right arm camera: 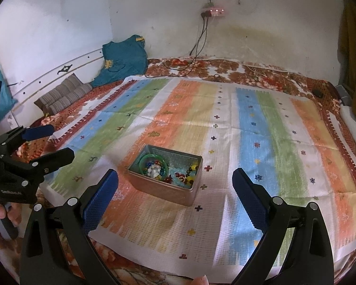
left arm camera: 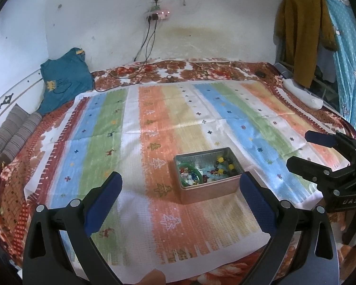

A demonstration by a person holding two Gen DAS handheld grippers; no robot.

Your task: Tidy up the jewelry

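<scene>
A striped cloth (left arm camera: 178, 123) covers a bed against a white wall, and on it sits a metal tin (left arm camera: 207, 174) holding a tangle of beads (right arm camera: 178, 174) and a green bangle (right arm camera: 154, 160). Both the left gripper (left arm camera: 181, 191) and right gripper (right arm camera: 175, 185) hover short of the tin, spread wide and holding nothing. The beads look tangled, so one pinch may drag out several strands or tip the light tin; only the right view shows the bangle's full ring.

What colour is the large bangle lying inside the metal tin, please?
Green. The bangle lies at the left end of the tin; the right wrist view shows it best.
</scene>
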